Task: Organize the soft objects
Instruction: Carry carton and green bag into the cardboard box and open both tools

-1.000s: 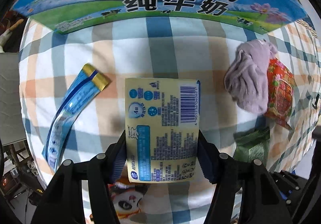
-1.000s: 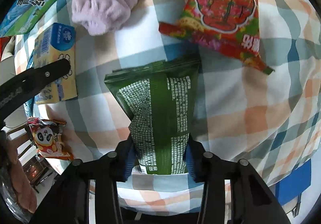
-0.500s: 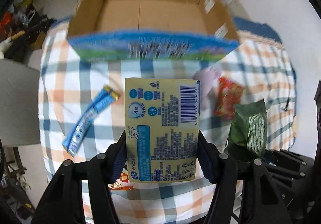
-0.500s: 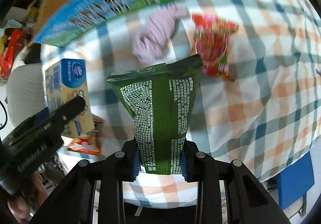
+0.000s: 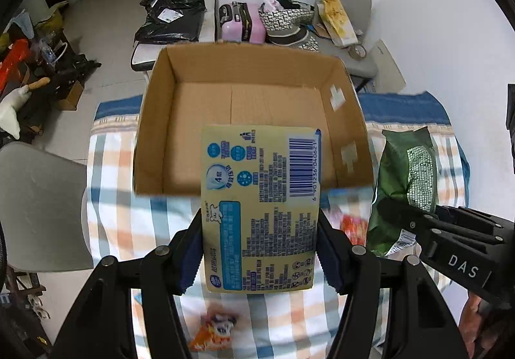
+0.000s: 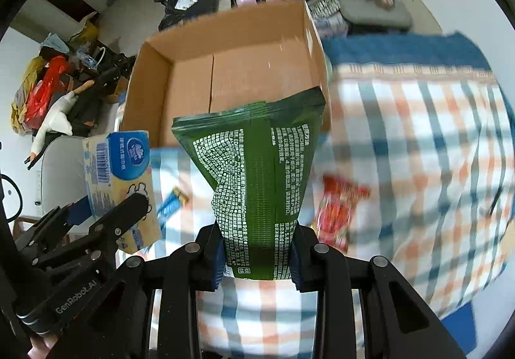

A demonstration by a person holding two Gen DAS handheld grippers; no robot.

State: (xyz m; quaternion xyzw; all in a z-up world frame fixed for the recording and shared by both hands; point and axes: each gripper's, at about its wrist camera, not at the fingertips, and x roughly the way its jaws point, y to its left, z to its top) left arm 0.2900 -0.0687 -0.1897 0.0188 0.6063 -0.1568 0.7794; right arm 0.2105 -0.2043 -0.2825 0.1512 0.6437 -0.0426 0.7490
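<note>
The left tongs (image 5: 260, 249) are clamped on the lower sides of a yellow tissue pack (image 5: 259, 207), held above the checked worktop (image 5: 128, 217) with its top edge overlapping the near wall of the open cardboard box (image 5: 254, 121) at 12 o'clock. The right tongs (image 6: 256, 257) are clamped on the bottom of a green packet (image 6: 260, 179), also raised, with the box at 11 o'clock in the right wrist view. The box interior shows no items. A red snack bag (image 6: 338, 211) lies on the worktop at 3 o'clock of the green packet, a blue sachet (image 6: 170, 203) at 9 o'clock, and a small orange packet (image 5: 214, 331) at 6 o'clock in the left wrist view. Step in hand, as judged: carry both items over the box. Clear the near wall before lowering, keep the two loads apart, place each on its own side of the floor, and release only when low, since soft packs sag and may catch the rim.
</note>
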